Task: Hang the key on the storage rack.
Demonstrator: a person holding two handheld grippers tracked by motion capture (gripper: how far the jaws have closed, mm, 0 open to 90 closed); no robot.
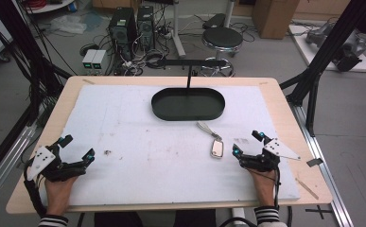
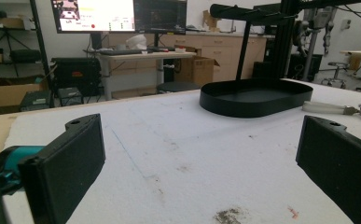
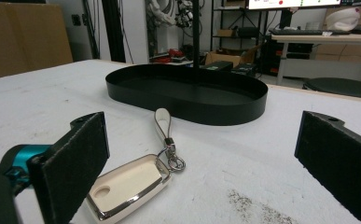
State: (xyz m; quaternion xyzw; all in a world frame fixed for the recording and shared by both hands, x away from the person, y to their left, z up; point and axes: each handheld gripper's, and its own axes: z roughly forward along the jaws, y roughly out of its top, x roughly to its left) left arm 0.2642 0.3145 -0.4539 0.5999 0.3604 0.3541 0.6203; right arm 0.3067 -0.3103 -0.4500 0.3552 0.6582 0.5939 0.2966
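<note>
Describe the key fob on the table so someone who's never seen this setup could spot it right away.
Start at the black oval tray standing at the far middle of the white table cover. Just in front of it, toward the right claw, lies the key fob, its strap pointing back at the tray. It is the one small pale, chrome-edged thing lying loose on the cover.

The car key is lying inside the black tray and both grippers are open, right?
Not quite. The car key lies on the white table cover, in front of the black tray, not inside it, as the high view shows. Both grippers, left and right, are open.
</note>
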